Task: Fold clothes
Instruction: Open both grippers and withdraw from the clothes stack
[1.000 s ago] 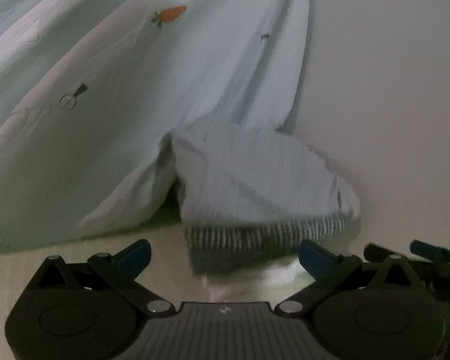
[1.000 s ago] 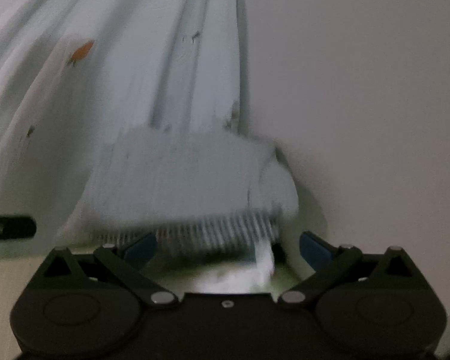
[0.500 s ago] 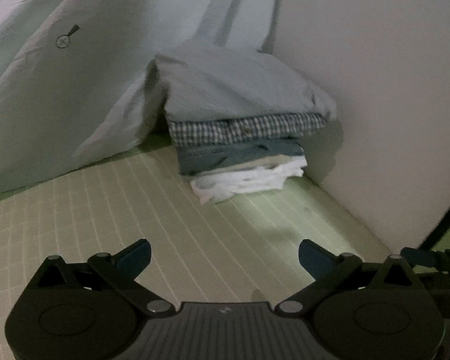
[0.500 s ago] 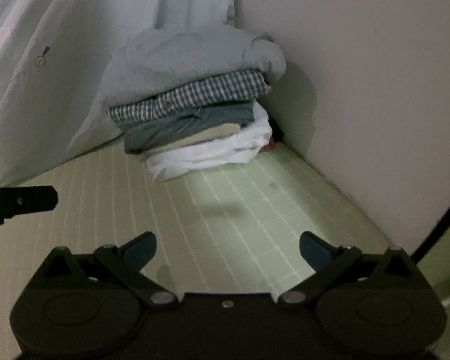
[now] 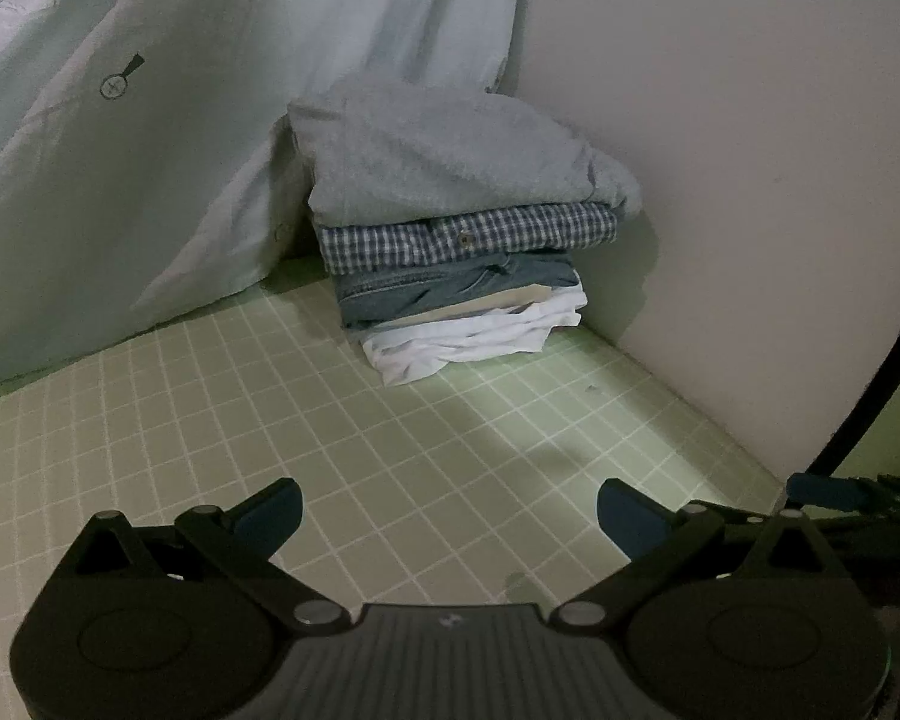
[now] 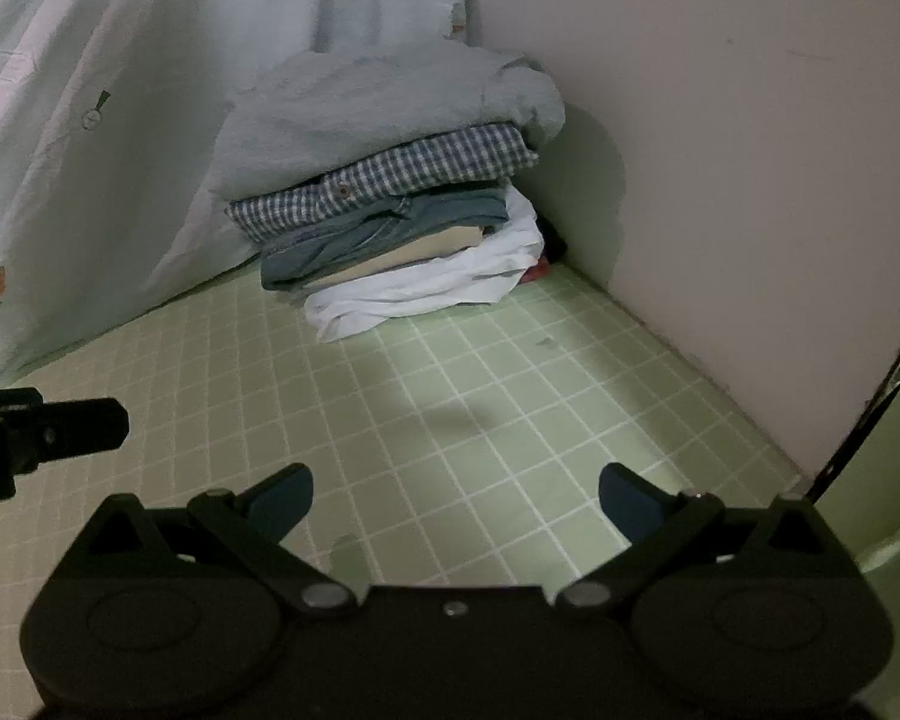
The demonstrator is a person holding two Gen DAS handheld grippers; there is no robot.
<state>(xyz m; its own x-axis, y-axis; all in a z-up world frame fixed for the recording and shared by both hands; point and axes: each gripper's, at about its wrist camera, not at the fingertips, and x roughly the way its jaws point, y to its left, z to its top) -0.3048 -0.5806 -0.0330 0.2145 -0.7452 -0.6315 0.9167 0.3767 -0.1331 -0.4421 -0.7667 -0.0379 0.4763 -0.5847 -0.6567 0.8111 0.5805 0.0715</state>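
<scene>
A stack of folded clothes [image 5: 456, 252] [image 6: 390, 204] sits in the far corner on the green checked sheet. A pale grey-blue garment [image 5: 444, 156] [image 6: 384, 108] lies on top, over a checked shirt [image 5: 468, 237], a denim piece and white cloth [image 5: 474, 339] at the bottom. My left gripper [image 5: 449, 513] is open and empty, well back from the stack. In the right wrist view my right gripper [image 6: 455, 495] is likewise open with nothing between its fingers. The left gripper's tip [image 6: 48, 429] pokes in at the left of the right wrist view.
A pale curtain or sheet with carrot prints [image 6: 90, 120] [image 5: 150, 120] hangs along the left and back. A plain wall [image 5: 720, 180] [image 6: 720, 150] closes the right side. A small red item [image 6: 539, 269] peeks out behind the stack. The green checked sheet [image 5: 390, 450] lies between me and the stack.
Both grippers have pulled back from the stack, which was right at the fingers a second ago. The grey-blue garment now rests on top of the pile.
</scene>
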